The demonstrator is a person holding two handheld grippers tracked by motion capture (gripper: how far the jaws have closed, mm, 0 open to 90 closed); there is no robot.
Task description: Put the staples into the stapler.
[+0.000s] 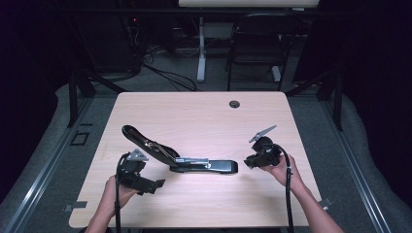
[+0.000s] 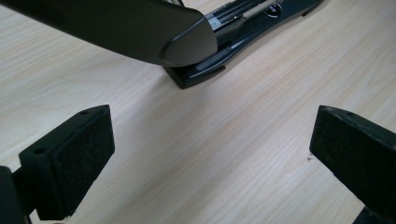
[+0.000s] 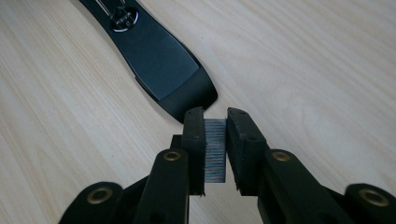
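A pale wooden table [image 1: 194,116] with a round cable hole [image 1: 234,104] near its far edge stands on grey floor in a dark room; beyond it are a black chair [image 1: 257,43], a white table leg [image 1: 200,48] and loose cables [image 1: 165,73] on the floor. On the table lies a large black stapler [image 1: 184,158], opened up: its base lies flat and points toward the person's right, while its top arm rises at a slant toward the far left. The left gripper [image 1: 158,184] is held low over the near left part of the table, just nearer the person than the stapler's raised arm; in the left gripper view its jaws stand wide apart with bare tabletop between them, and the stapler's arm [image 2: 116,28] and the end of the base lie just beyond them, not touched. The right gripper [image 1: 248,162] is held just off the right end of the stapler's base. In the right gripper view its jaws are nearly closed and clamp a strip of staples [image 3: 215,149] upright between the pads, and the rounded end of the base [image 3: 168,70] lies just beyond the fingertips, near but apart from them.
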